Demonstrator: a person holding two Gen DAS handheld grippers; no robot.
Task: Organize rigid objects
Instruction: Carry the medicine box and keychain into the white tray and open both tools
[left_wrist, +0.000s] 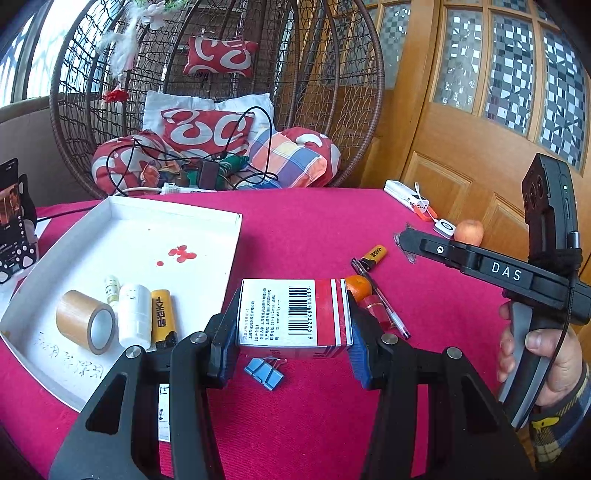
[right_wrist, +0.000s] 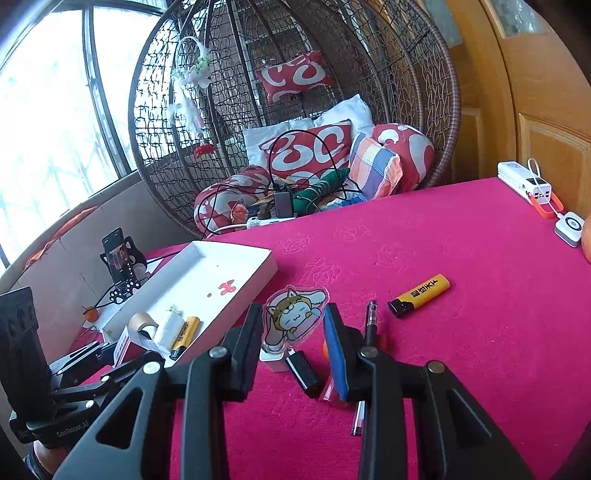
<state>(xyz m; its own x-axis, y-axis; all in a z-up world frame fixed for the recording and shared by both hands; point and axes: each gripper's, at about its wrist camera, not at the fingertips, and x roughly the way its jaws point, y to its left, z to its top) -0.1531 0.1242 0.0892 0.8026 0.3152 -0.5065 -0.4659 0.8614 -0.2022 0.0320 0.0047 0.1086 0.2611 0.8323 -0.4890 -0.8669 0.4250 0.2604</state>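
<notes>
Red-and-white box (left_wrist: 293, 317) (barcode side up) pinched between the left gripper (left_wrist: 291, 347) jaws above the pink table (left_wrist: 314, 229), just right of the white tray (left_wrist: 147, 236), right gripper (right_wrist: 291, 332) jaws spread around a cartoon sticker (right_wrist: 291, 317), touching nothing.
</notes>
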